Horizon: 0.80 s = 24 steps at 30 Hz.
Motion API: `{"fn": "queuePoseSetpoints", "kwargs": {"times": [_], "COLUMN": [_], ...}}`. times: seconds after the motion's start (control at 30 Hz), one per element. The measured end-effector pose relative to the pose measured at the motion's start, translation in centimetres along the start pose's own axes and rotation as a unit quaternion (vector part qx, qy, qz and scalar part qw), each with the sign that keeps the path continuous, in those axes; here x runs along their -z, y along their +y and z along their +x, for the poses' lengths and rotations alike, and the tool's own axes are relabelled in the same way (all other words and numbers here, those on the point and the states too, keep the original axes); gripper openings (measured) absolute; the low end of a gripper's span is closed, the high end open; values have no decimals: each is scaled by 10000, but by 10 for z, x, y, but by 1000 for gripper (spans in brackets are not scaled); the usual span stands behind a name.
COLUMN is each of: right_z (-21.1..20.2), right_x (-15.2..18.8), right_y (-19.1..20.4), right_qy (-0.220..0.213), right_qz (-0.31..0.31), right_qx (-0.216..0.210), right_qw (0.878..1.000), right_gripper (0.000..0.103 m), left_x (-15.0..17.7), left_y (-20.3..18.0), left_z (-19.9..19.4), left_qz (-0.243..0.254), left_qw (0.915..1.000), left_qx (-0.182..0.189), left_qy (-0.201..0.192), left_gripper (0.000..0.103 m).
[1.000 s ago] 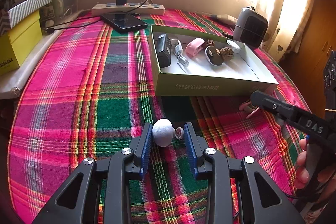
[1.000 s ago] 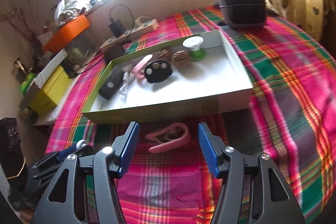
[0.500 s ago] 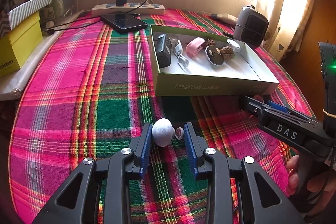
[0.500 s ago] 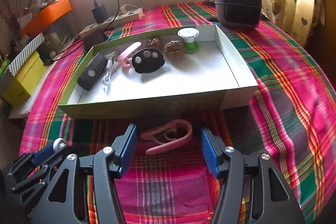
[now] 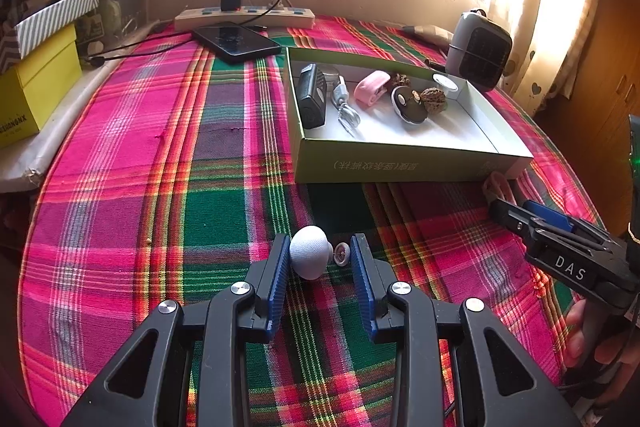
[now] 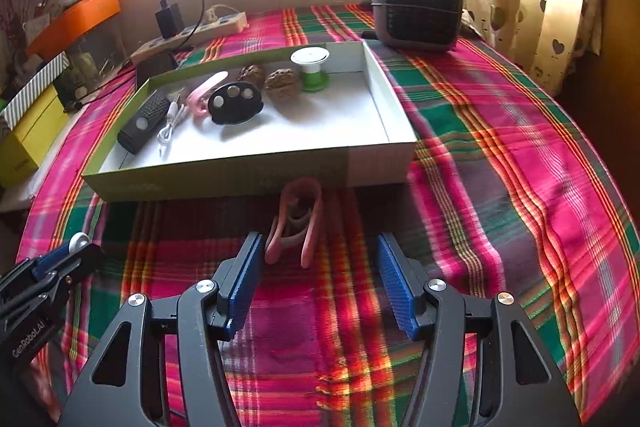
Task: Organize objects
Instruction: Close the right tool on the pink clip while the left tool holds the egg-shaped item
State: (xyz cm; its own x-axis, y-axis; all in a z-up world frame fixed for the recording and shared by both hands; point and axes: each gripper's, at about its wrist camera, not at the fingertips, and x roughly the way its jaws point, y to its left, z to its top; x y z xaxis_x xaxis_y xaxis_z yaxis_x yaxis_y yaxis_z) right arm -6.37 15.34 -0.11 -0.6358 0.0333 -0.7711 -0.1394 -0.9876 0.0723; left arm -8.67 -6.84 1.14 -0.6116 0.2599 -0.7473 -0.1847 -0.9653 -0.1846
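Jaws of the left gripper (image 5: 320,259) parted partway, straddling a small white mushroom-shaped object (image 5: 310,257) with a metal-tipped stem, lying on its side on the plaid tabletop (image 5: 140,155). White cap right against the left pad, possibly touching it; stem end just short of the right pad, a sliver of cloth visible between. Not clamped, nothing lifted.

Jaws of the right gripper (image 6: 320,263) spread wider, released, empty. Pink clip (image 6: 296,223) on the cloth just ahead of the fingertips, nearer the left pad, its near ends level with that pad's tip, far end just beside the front wall of the shallow green-sided box (image 6: 224,179). Well clear of the right pad.

Inside the box: black remote (image 6: 144,119), white cable (image 6: 170,127), pink clip-like piece (image 6: 206,89), black oval case (image 6: 236,103), two walnuts (image 6: 282,85), green spool (image 6: 312,69).
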Motion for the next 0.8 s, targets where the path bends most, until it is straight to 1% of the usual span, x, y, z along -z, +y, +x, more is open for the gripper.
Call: {"fn": "queuePoseSetpoints", "kwargs": {"times": [0.17, 0.4, 0.47, 0.53, 0.57, 0.63, 0.7, 0.8], "right_z": [4, 6, 6, 6, 6, 6, 6, 5], "right_x": [-4, -6, -6, -6, -6, -6, -5, -5], "right_y": [1, -2, -1, -1, -1, -1, -1, -2], "right_qy": [17, 35, 38, 28, 28, 26, 28, 19], "right_qz": [-19, -49, -95, -106, -113, -143, -163, -166], "right_qx": [-92, -134, -100, -111, -104, -115, -134, -193], "right_qw": [10000, 9999, 9999, 9999, 9999, 9998, 9998, 9997], "right_gripper": [58, 58, 57, 49, 48, 43, 43, 32], "left_x": [0, -1, -1, 0, 0, 0, 0, 0], "left_y": [0, -2, -2, -2, 0, -2, -2, -2], "left_z": [0, 1, 1, 1, 1, 1, 2, 1], "left_qz": [-53, -21, -9, 2, -2, 6, 13, 4], "left_qw": [10000, 10000, 9999, 9999, 9999, 9999, 9999, 9998], "left_qx": [-18, -97, -113, -134, -142, -139, -163, -190], "left_qy": [-15, 4, 1, 0, 2, 4, 18, 29], "left_gripper": [29, 29, 29, 29, 29, 29, 29, 29]}}
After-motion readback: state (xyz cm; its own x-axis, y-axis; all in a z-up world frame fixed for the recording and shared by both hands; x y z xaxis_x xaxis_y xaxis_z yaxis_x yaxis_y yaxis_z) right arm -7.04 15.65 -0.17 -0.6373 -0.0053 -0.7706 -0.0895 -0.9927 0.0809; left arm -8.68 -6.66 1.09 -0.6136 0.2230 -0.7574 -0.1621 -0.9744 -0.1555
